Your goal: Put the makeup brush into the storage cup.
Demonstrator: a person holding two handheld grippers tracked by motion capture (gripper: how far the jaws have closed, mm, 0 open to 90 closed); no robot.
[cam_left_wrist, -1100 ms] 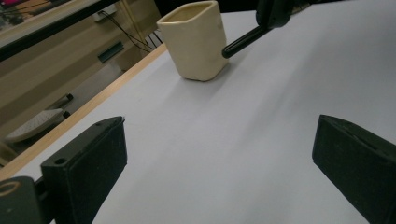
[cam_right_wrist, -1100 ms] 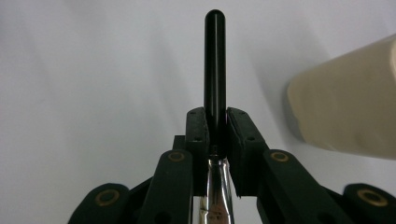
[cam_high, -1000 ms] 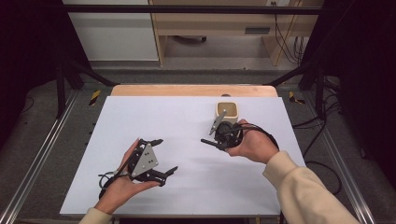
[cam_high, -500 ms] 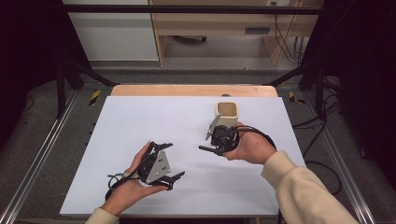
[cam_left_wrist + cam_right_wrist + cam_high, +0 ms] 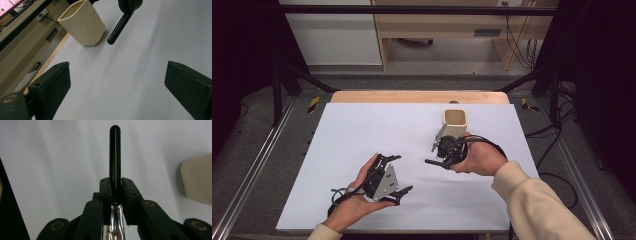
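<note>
Our right gripper (image 5: 115, 186) has its jaws clamped on a black-handled utensil (image 5: 115, 155) beside the cream cup (image 5: 455, 123); our left gripper (image 5: 117, 90) gapes empty. Swinging carelessly, we risk toppling the cup.

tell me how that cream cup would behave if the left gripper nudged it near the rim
The cream cup stands upright on the white table, taller than its base is wide, so a high push would probably tip it rather than slide it. Its walls look thick and stiff, likely ceramic, so it may chip if it falls. The left gripper is open, apart from it.
</note>
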